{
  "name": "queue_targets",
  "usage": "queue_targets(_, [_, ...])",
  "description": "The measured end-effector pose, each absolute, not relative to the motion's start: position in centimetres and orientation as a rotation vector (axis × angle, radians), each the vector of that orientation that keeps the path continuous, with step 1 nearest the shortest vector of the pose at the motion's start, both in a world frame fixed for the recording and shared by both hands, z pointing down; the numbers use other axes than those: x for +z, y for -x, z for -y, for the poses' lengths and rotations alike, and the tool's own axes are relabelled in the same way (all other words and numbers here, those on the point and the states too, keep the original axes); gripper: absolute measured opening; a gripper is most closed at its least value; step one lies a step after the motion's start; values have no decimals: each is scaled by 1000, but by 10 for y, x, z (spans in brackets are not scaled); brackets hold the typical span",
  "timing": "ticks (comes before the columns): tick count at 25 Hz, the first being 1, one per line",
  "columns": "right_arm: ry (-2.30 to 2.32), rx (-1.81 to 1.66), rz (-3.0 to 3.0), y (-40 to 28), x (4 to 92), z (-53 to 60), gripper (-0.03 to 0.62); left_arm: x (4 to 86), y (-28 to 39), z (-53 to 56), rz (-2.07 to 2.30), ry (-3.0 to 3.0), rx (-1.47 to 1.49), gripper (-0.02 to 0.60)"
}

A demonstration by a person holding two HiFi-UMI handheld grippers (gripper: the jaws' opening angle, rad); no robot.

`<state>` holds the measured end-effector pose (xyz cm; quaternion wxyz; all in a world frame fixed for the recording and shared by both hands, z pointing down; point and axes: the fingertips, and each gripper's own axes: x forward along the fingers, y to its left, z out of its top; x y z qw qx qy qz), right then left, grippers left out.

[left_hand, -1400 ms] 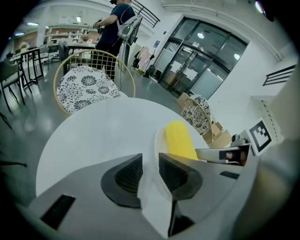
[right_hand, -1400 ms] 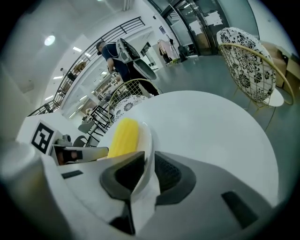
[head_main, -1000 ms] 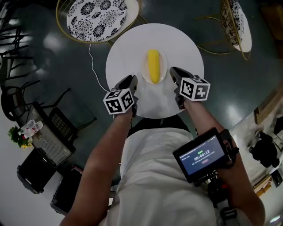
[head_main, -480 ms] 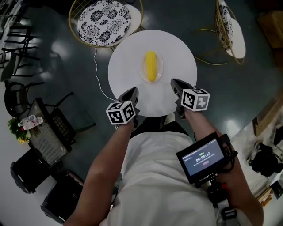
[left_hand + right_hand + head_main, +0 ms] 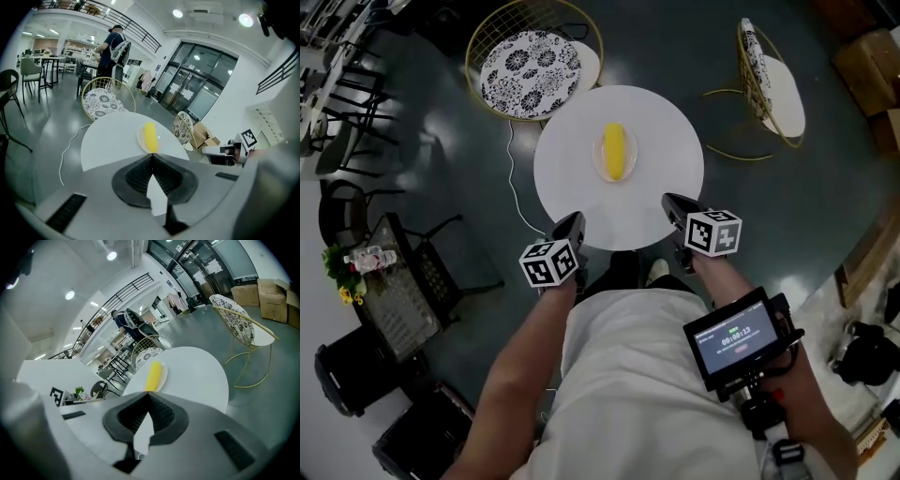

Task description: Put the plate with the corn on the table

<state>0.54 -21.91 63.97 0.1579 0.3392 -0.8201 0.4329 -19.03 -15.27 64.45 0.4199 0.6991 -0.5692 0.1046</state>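
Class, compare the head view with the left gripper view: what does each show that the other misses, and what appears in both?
Only the head view shows the black handheld screen and the person's white shirt. Only the left gripper view shows a standing person in the background and the tall glass doors. Both show the round white table, the pale plate with the yellow corn on it, and the gold wire chair with a patterned cushion.
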Motion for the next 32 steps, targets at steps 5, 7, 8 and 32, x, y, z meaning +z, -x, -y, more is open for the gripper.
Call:
queue_targets(5, [-931,1182,2410,-2,616,207,6,621,193,142,1457,-1800,238,8])
queue_targets(7, [-912,1164,2435,-1,604,200,6,609,190,136,1459,-1827,225,8])
queue_targets(8, [-901,1158,2447,0,598,196,6,603,187,132,1455,-1842,217,8])
queue_targets(32, [-763,1018,2642,-19,516,123,6,530,118,67,1436,-2039,121,8])
